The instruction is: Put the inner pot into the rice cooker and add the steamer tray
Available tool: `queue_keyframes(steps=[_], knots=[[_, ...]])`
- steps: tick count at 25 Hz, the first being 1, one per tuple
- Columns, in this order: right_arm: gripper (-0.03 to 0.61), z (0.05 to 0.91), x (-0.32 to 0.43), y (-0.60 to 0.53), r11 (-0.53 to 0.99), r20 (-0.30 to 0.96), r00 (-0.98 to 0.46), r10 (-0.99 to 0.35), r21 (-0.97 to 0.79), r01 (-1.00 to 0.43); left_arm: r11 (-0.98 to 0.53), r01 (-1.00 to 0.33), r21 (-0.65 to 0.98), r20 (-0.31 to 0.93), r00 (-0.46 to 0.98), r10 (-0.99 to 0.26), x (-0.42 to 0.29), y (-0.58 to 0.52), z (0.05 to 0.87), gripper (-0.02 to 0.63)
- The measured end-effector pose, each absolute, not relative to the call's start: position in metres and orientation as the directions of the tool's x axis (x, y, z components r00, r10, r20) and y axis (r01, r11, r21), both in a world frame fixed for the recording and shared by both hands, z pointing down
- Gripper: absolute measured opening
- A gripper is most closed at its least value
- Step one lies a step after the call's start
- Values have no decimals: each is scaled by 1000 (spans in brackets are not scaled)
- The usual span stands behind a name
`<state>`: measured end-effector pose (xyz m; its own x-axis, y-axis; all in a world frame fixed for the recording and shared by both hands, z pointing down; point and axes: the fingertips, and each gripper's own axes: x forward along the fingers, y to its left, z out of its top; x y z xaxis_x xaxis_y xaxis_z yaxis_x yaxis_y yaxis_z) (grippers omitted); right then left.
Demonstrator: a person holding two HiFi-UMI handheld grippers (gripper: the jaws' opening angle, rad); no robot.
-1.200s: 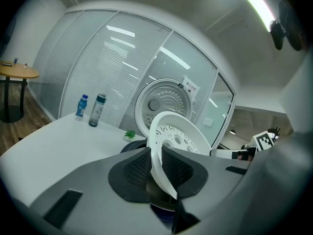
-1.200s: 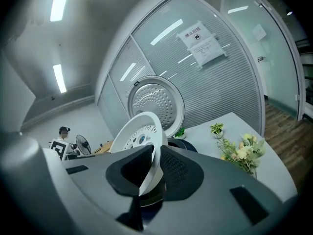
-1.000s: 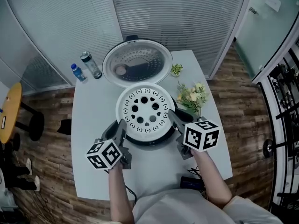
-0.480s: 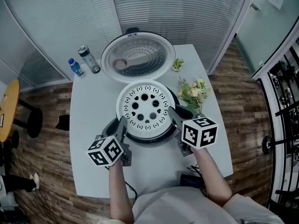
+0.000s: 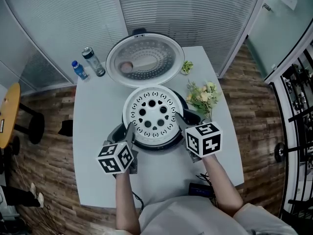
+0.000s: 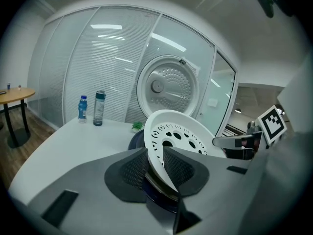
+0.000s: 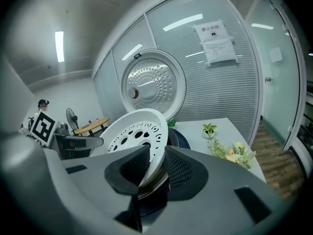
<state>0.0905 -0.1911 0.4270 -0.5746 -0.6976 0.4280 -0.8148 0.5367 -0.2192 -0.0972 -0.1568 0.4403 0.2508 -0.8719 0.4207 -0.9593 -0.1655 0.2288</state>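
My left gripper (image 5: 128, 129) and my right gripper (image 5: 180, 121) sit at opposite sides of the white steamer tray (image 5: 152, 115), with its rim between the pads of each. Both pairs of jaws are opening and easing off the rim, not clamping it. The tray lies flat on top of the dark rice cooker (image 5: 157, 147), right between my two sets of fingers. Under the tray's edge, just below my left pads, shows a band of metal that I take for the inner pot (image 6: 159, 182), seated in the cooker. Beyond my fingers the cooker's lid (image 5: 145, 60) stands open, its dimpled inner plate facing me.

All this rests on a pale table (image 5: 93, 131). Out past my left fingers, near the far corner, a small blue-capped bottle (image 5: 78, 71) stands just beside a taller bottle (image 5: 93, 61). Past my right fingers lies a bunch of flowers (image 5: 201, 98), close to the cooker, and further off a little potted plant (image 5: 186, 67). Behind my right wrist, at the near edge, lies a black device (image 5: 199, 190).

The floor (image 5: 49, 180) is dark wood planking. Glass walls with blinds (image 5: 205, 18) curve round behind the lid, and a paper notice (image 7: 215, 43) hangs on one pane. Far off to my left stands a round wooden table (image 5: 10, 116) with a black stool (image 5: 35, 129) beside it
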Motion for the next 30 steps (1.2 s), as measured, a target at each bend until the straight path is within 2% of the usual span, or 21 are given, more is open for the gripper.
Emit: queue_keyframes(steps=[25,30], knots=[[106,438,96,-198,500,442,-460,-770,-30,-865,-152,-982,111,445,186,-876,-91,-162,447,129],[106,435,98,-199,483,425,-437,-793,1,-875,-118,-990,74,440,139,-887,-97,-162,449,155]])
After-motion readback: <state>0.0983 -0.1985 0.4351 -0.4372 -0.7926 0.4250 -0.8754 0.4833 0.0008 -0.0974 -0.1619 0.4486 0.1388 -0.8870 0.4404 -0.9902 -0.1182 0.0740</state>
